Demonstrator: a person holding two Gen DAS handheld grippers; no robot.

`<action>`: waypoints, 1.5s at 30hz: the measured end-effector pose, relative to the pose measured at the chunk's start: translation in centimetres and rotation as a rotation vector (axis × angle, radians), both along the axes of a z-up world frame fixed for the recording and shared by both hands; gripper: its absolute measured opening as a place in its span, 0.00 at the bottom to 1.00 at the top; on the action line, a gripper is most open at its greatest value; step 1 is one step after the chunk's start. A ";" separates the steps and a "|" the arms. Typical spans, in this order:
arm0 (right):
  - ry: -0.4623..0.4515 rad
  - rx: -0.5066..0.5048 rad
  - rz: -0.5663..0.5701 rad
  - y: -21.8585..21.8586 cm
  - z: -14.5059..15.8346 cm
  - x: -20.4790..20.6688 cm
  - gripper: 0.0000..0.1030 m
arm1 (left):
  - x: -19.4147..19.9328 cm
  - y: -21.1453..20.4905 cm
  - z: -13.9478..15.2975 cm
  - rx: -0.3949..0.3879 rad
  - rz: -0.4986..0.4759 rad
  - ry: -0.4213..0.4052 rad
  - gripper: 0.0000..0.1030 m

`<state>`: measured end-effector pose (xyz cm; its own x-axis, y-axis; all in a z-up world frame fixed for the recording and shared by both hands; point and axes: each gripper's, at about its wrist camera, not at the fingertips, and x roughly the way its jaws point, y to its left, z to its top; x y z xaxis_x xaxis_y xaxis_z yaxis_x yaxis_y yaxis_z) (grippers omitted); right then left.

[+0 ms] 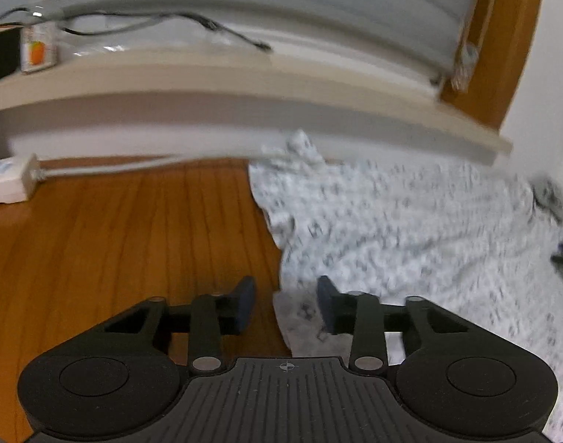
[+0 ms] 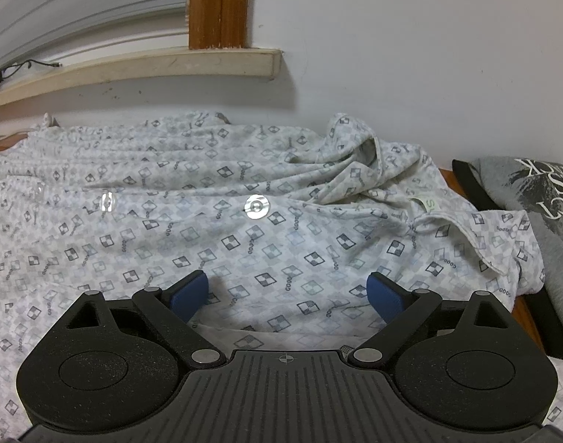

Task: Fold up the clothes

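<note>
Shirt [image 2: 244, 229] first: your patterned button-up, pale with small checkered diamonds, lies spread over the wooden table [image 1: 126, 229] and fills most of the right wrist view. It runs up against the white wall [image 2: 410, 55] below a cream windowsill [image 2: 141, 64]. Its collar [image 2: 466, 221] sits rumpled toward the right, with a bunched sleeve or fold just behind it. Beside the collar, at the far right, lies a grey garment [image 2: 532, 192] with white printed lettering.

In the left wrist view, blurred, the shirt's edge [image 1: 281, 251] meets bare wood, and a white box [image 1: 8, 181] rests at the table's far left near the wall.

Your right gripper [image 2: 287, 295] hovers over the shirt front with its blue pads spread wide, released and gripping nothing. Your left gripper [image 1: 287, 304] sits at the shirt's edge with its jaws partly apart; cloth lies between them but the pads do not press it.

Two shiny clear buttons [image 2: 257, 206] glint along the shirt's front.
</note>
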<state>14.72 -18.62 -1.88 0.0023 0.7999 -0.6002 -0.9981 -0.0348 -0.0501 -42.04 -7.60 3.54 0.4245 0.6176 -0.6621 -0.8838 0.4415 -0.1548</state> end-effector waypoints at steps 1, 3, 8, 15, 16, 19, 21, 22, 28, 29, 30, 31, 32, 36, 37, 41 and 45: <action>0.000 0.000 0.000 0.0 0.0 0.0 0.90 | 0.3 -0.2 -0.1 0.007 -0.014 0.015 0.29; 0.003 -0.001 0.000 0.0 0.0 0.1 0.90 | 0.6 -0.8 0.0 0.047 -0.019 0.045 0.14; 0.003 -0.001 -0.003 0.0 -0.1 -0.1 0.90 | 0.3 -2.2 2.4 0.220 0.022 -0.013 0.03; 0.004 -0.002 -0.002 0.0 -0.1 0.0 0.90 | 1.9 -1.0 2.2 0.245 0.089 0.063 0.11; 0.004 -0.002 -0.002 0.0 -0.1 0.0 0.90 | 2.1 -0.6 1.8 0.224 0.102 0.085 0.11; 0.005 -0.002 -0.001 0.0 -0.1 0.0 0.90 | 1.1 -1.2 1.2 0.190 0.117 0.053 0.28; 0.009 -0.001 0.001 0.0 -0.1 0.0 0.90 | 0.5 -2.5 1.3 0.188 0.108 0.047 0.41; 0.010 0.007 0.010 -0.2 -0.1 0.0 0.90 | 0.3 -3.1 1.4 0.187 0.096 0.051 0.41; 0.021 0.076 0.100 -3.0 1.5 -1.3 0.56 | 0.1 -8.1 0.6 0.147 -0.023 0.106 0.42; 0.034 0.066 0.130 -3.6 1.8 -1.9 0.49 | 0.0 -8.9 0.3 0.140 -0.036 0.107 0.42; 0.041 0.056 0.167 -4.2 2.1 -2.6 0.40 | 0.1 -9.4 0.0 0.135 -0.048 0.110 0.42; 0.037 0.043 0.209 -4.9 2.2 -3.4 0.34 | 0.1 -9.9 -0.4 0.131 -0.057 0.117 0.42; 0.031 0.030 0.252 -5.5 2.3 -4.1 0.34 | 0.2 -10.3 -0.7 0.131 -0.060 0.128 0.42; -0.045 -0.019 0.314 -7.0 1.9 -5.8 0.34 | -0.2 -10.2 -1.0 0.122 -0.045 0.121 0.43; -0.058 -0.031 0.306 -7.1 1.8 -5.5 0.34 | -0.3 -10.0 -0.9 0.123 -0.039 0.130 0.43; -0.073 -0.047 0.204 -7.7 2.2 -2.7 0.34 | -0.8 -9.2 -0.8 0.123 -0.020 0.162 0.42; -0.037 -0.026 0.139 -8.7 2.8 -0.8 0.34 | -1.0 -9.4 -0.6 0.117 -0.023 0.167 0.42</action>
